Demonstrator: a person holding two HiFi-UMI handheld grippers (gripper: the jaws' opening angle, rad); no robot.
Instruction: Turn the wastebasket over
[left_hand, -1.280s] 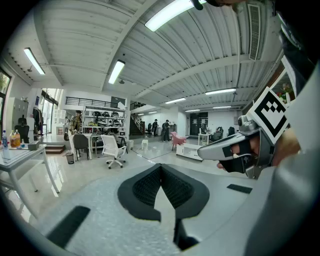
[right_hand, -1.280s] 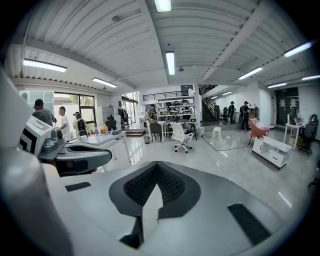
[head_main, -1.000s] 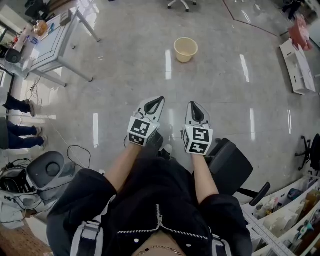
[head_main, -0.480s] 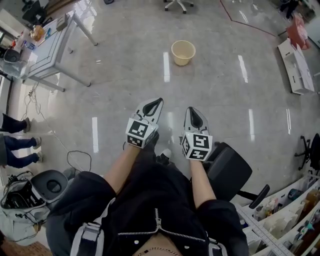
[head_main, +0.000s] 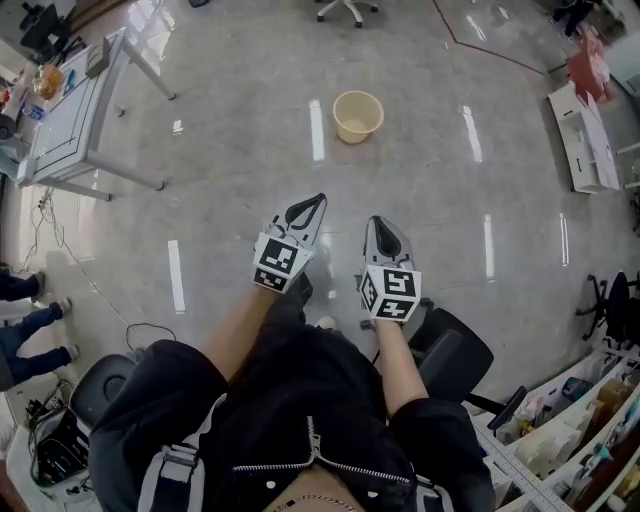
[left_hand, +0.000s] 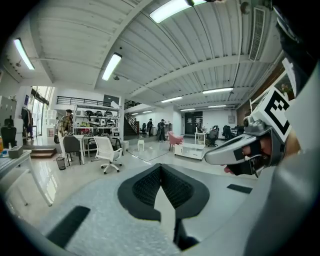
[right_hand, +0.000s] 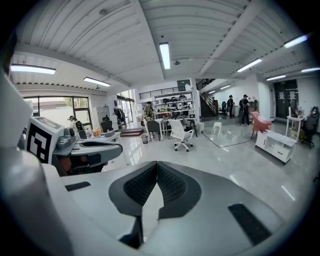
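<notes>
A pale yellow wastebasket (head_main: 358, 115) stands upright on the glossy floor, mouth up, well ahead of me in the head view. My left gripper (head_main: 318, 201) and right gripper (head_main: 377, 221) are held side by side in front of my body, both pointing toward the basket and far short of it. Both have their jaws shut with nothing between them. The left gripper view shows its shut tips (left_hand: 160, 166) and the right gripper to its right; the right gripper view shows its shut tips (right_hand: 156, 163). The basket is hidden in both gripper views.
A white table (head_main: 70, 110) stands at the left, a white shelf unit (head_main: 580, 135) at the right. A black office chair (head_main: 455, 355) is close by my right leg. A white swivel chair (right_hand: 180, 134) stands farther off on the open floor.
I have walked forward: the wastebasket has come closer in the head view and the table has slid back to the left. Both grippers stay shut and side by side.
</notes>
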